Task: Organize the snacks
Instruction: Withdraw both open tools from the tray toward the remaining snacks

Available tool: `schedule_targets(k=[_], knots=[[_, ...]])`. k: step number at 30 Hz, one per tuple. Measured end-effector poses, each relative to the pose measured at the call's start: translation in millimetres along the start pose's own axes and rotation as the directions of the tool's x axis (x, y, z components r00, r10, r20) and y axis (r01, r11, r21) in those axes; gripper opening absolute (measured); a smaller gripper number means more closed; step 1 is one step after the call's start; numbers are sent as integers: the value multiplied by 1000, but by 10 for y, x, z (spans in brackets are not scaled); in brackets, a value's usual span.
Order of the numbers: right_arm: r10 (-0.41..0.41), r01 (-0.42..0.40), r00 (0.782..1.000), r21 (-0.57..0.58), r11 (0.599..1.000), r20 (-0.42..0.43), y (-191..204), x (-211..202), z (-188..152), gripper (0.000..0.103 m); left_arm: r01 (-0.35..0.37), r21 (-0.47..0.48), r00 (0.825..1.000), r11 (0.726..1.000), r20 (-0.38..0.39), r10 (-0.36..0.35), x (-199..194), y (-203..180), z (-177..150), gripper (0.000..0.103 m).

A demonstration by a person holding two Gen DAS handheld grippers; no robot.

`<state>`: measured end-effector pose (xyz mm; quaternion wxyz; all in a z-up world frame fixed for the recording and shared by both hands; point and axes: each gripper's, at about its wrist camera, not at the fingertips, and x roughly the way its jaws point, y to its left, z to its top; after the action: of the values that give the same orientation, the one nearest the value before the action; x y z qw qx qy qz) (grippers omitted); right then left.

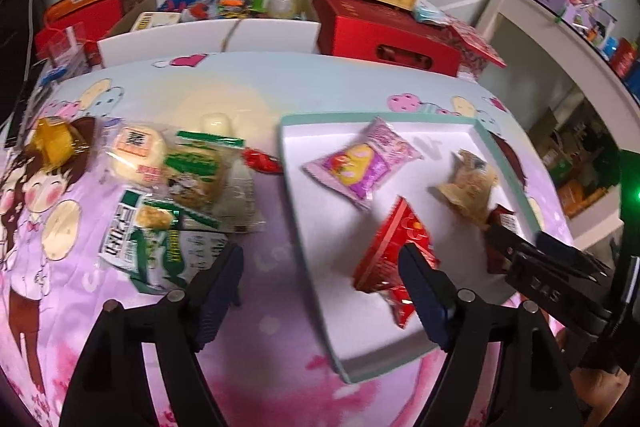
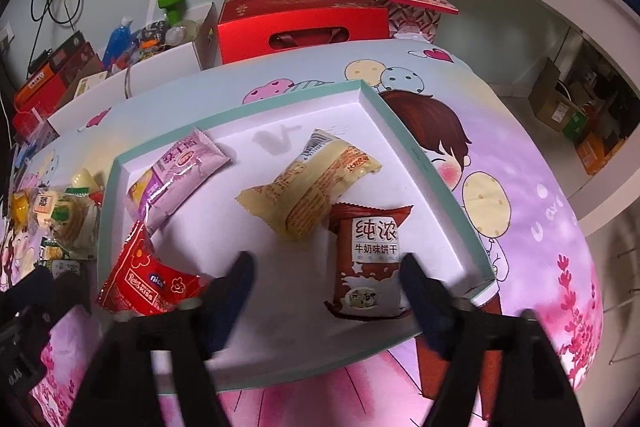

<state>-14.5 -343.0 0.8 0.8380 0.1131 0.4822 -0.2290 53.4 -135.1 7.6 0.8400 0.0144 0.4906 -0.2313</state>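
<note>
Right wrist view: right gripper (image 2: 326, 273) spread wide over the tray (image 2: 424, 163), brown packet (image 2: 370, 261) reading "纯浓 牛奶味饼干" near its right rim. Red packet (image 2: 150, 277) reads "nice"; left gripper (image 1: 320, 269) spread too, empty.

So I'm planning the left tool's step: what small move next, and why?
Probably reach the open left tool forward-left to the green-and-white packet. Four snacks already lie in the teal-rimmed tray, while a cluster waits on the cloth left of it.

right gripper (image 2: 326, 277), jaws apart and empty, over tray (image 2: 420, 163) with four snack packets.
</note>
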Motion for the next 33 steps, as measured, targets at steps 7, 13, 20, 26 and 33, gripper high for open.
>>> schedule_targets(k=[7, 13, 20, 26, 33], knots=[[17, -17, 1000, -5, 1000, -19, 28, 50, -3, 85, -76, -29, 997, 997, 22, 77, 2, 139, -3, 97], [14, -14, 1000, -1, 1000, -25, 17, 72, -4, 86, -105, -48, 994, 993, 31, 107, -7, 208, -6, 99], [33, -32, 999, 29, 999, -13, -31, 53, 8, 103, -124, -76, 992, 989, 20, 126, 6, 278, -4, 100], [31, -30, 999, 25, 999, -14, -9, 51, 17, 103, -118, -93, 993, 989, 20, 120, -15, 324, 3, 100], [38, -38, 999, 31, 999, 24, 15, -39, 49, 103, -114, -154, 993, 982, 19, 118, -115, 565, 51, 100]])
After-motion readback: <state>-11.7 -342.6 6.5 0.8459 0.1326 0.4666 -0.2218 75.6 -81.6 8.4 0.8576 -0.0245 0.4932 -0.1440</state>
